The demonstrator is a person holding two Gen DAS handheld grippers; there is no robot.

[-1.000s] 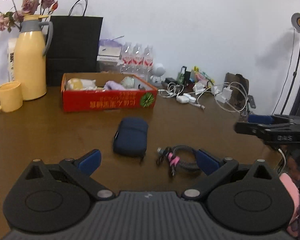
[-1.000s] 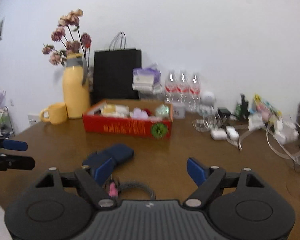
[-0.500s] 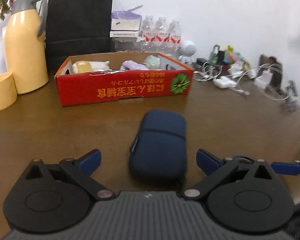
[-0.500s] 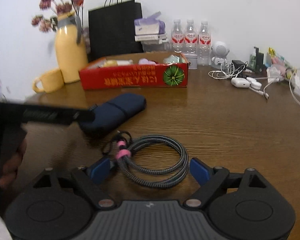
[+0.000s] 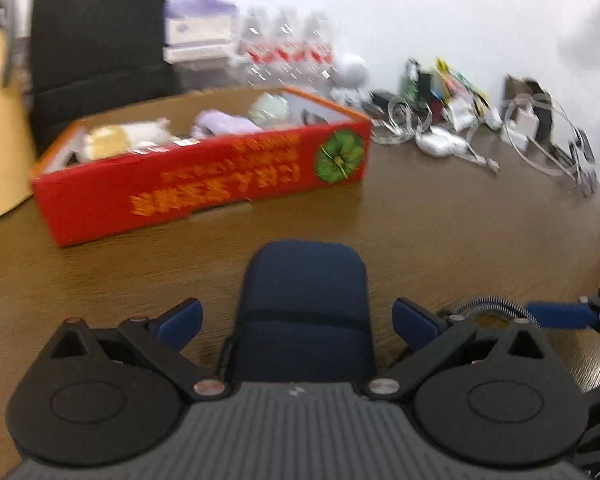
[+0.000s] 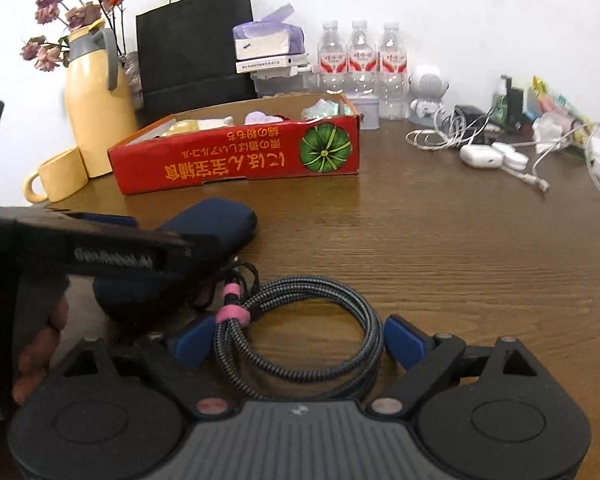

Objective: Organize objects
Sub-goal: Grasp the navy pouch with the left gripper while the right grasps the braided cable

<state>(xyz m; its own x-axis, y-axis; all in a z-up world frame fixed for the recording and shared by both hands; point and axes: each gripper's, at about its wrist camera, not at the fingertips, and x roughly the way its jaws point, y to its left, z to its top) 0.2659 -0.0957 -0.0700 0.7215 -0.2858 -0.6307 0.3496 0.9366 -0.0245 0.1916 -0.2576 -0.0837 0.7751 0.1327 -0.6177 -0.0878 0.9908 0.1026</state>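
Observation:
A navy zip pouch (image 5: 304, 304) lies flat on the brown table, its near end between the open fingers of my left gripper (image 5: 296, 322). The pouch also shows in the right wrist view (image 6: 212, 220), partly hidden behind the left gripper body. A coiled grey braided cable (image 6: 300, 332) with a pink tie lies between the open fingers of my right gripper (image 6: 296, 340); the fingers stand beside the coil. Part of the cable (image 5: 488, 306) shows at the right in the left wrist view. A red cardboard box (image 6: 236, 160) with small items stands behind.
At the back stand a yellow jug with dried flowers (image 6: 96, 100), a yellow mug (image 6: 60, 178), a black paper bag (image 6: 196, 48), three water bottles (image 6: 358, 64) and a white robot toy (image 6: 426, 88). White cables and chargers (image 6: 484, 148) clutter the back right.
Both grippers have moved forward and down. The left one now straddles the pouch's near end; the right one now has the cable coil between its fingers.

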